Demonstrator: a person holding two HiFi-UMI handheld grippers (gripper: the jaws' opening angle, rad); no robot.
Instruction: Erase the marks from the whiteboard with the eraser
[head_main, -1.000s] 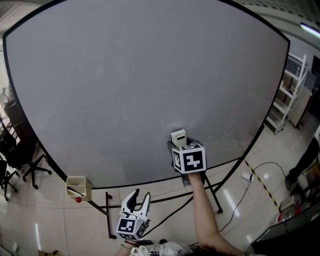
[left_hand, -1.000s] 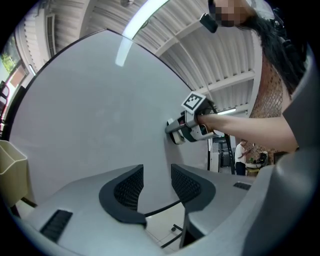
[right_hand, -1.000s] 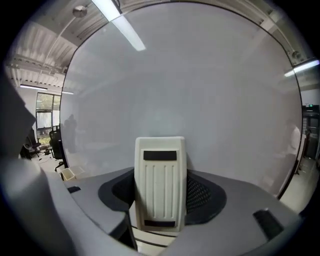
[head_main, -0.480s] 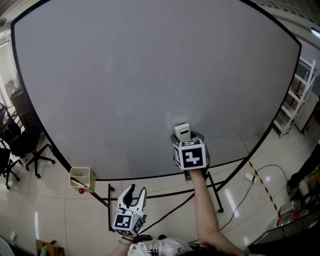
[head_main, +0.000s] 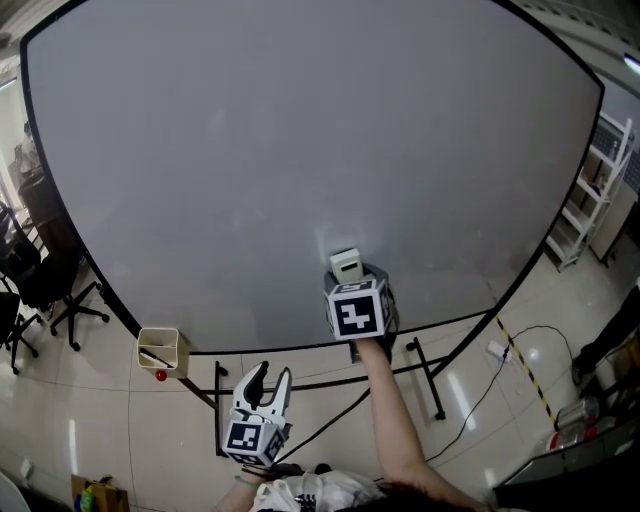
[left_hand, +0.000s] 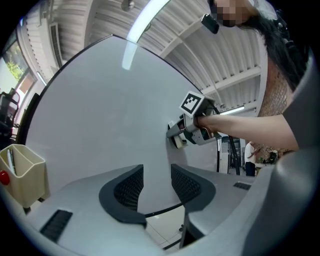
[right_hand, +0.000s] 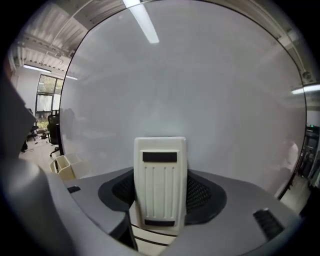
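Right gripper (head_main: 347, 270): jaws clamped on both sides of the eraser (right_hand: 160, 180), which stands upright between them. Right forearm (head_main: 388, 415): bare, extended forward, with the marker cube (head_main: 356, 311) facing the head camera. Left gripper (head_main: 270, 384): held low and close to the body, jaws apart, nothing between them.

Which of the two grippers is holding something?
The right gripper: its jaws clamp the eraser at the whiteboard. The left gripper hangs lower, jaws apart and empty.
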